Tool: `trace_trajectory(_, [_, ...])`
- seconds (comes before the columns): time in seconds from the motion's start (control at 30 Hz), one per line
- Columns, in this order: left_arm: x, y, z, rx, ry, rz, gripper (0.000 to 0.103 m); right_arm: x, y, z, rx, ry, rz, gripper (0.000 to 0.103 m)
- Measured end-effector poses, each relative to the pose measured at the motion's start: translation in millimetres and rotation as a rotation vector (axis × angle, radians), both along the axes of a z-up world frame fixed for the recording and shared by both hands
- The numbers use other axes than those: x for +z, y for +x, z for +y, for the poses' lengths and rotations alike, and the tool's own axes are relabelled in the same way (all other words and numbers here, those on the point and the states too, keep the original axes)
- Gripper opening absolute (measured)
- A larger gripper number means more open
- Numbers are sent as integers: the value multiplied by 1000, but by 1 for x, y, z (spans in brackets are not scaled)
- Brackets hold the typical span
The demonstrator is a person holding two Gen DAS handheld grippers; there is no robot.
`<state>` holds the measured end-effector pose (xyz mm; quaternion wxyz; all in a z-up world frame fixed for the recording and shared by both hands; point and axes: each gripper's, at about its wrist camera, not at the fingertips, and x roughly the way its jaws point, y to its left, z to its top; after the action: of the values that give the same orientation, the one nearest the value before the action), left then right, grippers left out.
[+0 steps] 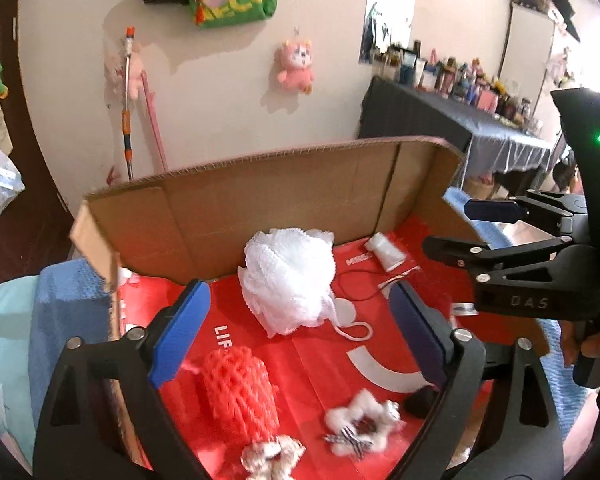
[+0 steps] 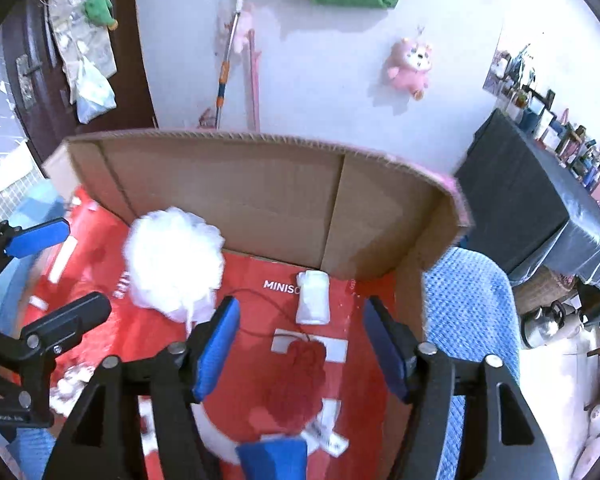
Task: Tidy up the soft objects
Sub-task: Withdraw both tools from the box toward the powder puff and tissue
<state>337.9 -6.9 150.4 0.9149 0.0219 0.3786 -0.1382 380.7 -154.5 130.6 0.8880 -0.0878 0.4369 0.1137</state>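
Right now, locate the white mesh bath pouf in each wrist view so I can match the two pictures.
Left wrist view: white mesh bath pouf sits centre frame on the red bag, just beyond the open left claw.
Right wrist view: the pouf is left of centre, beyond and left of the open right claw.
Shared landmark: the cardboard wall standing right behind the pouf.
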Motion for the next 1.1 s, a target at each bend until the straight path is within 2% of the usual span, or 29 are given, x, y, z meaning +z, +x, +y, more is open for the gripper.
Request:
trace_trajectory(0.2, [26, -40, 1, 10, -8, -105, 97, 39, -40, -8, 8, 36, -101, 79])
trace_trajectory(0.27, [33, -55, 3, 25, -9, -146, 97, 51, -58, -10, 14, 67, -137, 87])
trace_trajectory(0.4, [46, -83, 13, 60, -37, -218, 97, 65, -94, -11, 27, 69, -208, 91])
trace_trajectory(0.47, [51, -99, 15, 76, -40, -258, 97, 69, -115, -12, 41, 88, -245, 98])
trace_trajectory(0.57, [56, -120, 17, 87, -46, -297, 99, 75, -146, -13, 44, 84, -310, 100])
trace_trajectory(0.73, [61, -165, 23, 95, -87, -362, 101, 75, -189, -20, 31, 141, -385, 103])
trace_trajectory(0.93, [55, -213, 19, 111, -59, -438, 103, 62, -227, -28, 4, 202, -425, 103])
trace_trajectory(1.1, [41, -241, 16, 116, -64, -448, 103, 48, -258, -35, -25, 226, -461, 103])
